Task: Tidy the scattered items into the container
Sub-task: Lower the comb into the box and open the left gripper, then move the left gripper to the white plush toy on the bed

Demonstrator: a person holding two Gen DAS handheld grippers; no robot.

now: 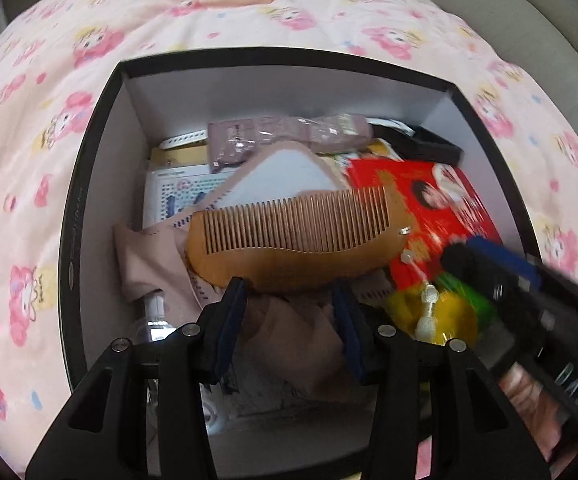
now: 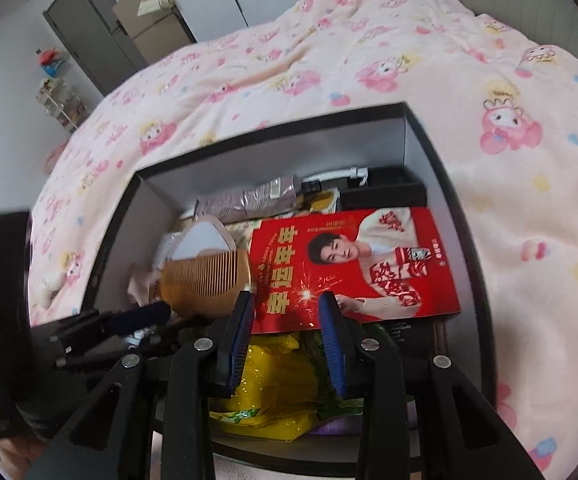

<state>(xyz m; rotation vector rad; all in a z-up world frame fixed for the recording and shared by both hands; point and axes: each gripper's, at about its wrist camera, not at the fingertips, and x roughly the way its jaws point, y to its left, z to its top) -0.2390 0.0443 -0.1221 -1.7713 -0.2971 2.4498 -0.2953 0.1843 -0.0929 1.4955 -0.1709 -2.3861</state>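
Both tongs, left (image 1: 289, 286) and right (image 2: 287, 298), hang open and empty over the black box (image 1: 85, 184) on the bed (image 1: 29, 120); a wooden comb (image 1: 293, 236) lies on the heap inside.

Your left gripper (image 1: 289, 284) is all matte black plastic, chunky angled arms with triangular cutouts, round silver screw heads at the joints, and dark blue pads lining the inside of each finger. Your right gripper (image 2: 287, 300) is the same build: black frame, four shiny screws, ribbed blue pads (image 2: 331, 344). From the left view its body shows white lettering, too blurry to read.
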